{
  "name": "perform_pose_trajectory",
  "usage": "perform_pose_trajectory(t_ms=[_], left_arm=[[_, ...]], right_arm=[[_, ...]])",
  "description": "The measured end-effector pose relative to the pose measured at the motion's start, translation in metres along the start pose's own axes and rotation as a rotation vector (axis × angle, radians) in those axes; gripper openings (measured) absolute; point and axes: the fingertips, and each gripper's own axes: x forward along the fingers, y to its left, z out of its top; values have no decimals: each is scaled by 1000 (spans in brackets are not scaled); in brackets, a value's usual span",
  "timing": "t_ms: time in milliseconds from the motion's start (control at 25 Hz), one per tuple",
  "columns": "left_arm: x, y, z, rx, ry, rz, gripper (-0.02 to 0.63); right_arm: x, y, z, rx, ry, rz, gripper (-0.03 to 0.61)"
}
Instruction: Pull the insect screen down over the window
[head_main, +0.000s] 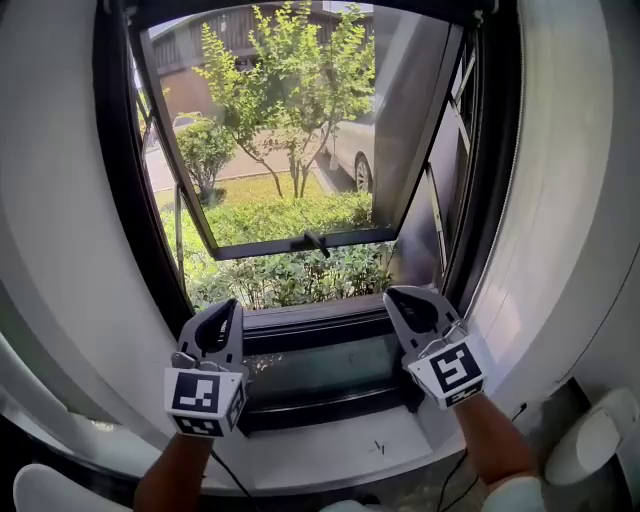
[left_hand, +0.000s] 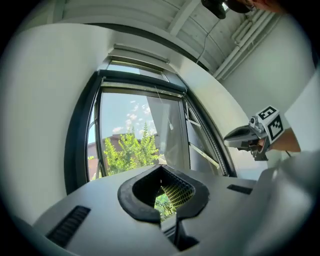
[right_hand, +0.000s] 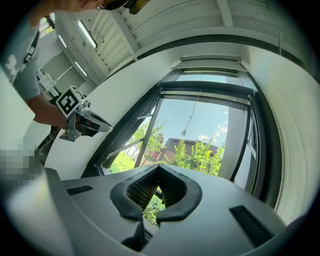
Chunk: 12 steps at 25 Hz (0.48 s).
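Left tool & right tool both pressed shut, empty, low before window. Screen is rolled up at window top, cord hanging. Prob. light, soft mesh, tears easily; pinch cord or bottom bar, pull evenly.

Left tongs, right tongs closed, empty.

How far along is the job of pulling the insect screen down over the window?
Done: nothing yet; the window is uncovered, with no screen across it. In hand: the left gripper and right gripper, both shut and empty, are held up in front of it. Left: catch what is probably the pull cord and draw the screen down.
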Motion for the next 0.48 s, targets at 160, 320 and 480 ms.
perform_pose_trajectory(t_ms=[160,320,480], left_arm=[[35,19,43,89,-14,-3,14],[77,42,78,207,44,7,14],[111,67,124,357,80,57,15]], right_arm=[[34,-49,35,-124,-22,14,-3],[68,-102,76,-259,-58,-5,-3],[92,-162,120,-434,-92,-77,-3]])
